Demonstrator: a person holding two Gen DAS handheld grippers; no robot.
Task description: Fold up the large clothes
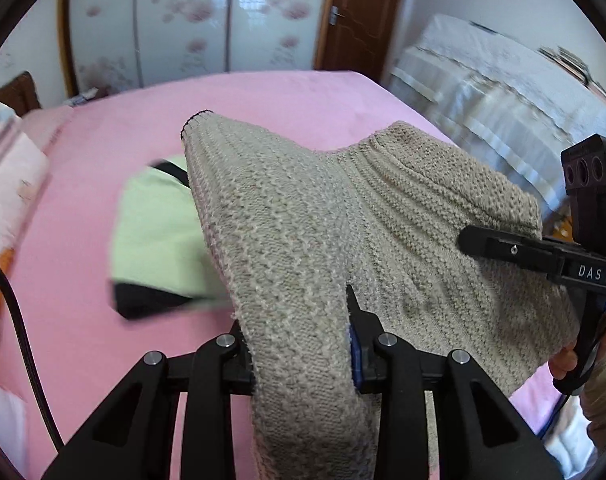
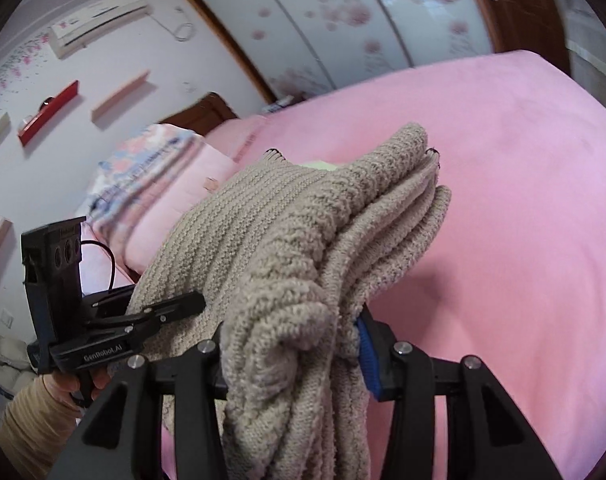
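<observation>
A beige knit sweater hangs bunched in the air above a pink bed. My left gripper is shut on a thick fold of it near the bottom of the left wrist view. From the right edge of that view, my right gripper bites another edge of the knit. In the right wrist view the right gripper is shut on several rolled layers of the sweater. There the left gripper clamps the cloth from the left. A cuff with dark stitching sticks up at the top.
A light green garment with a black part lies on the bed under the sweater. A folded floral quilt sits at the head end. Flowered wardrobe doors stand behind, and cloth-covered furniture to the right. A black cable hangs at left.
</observation>
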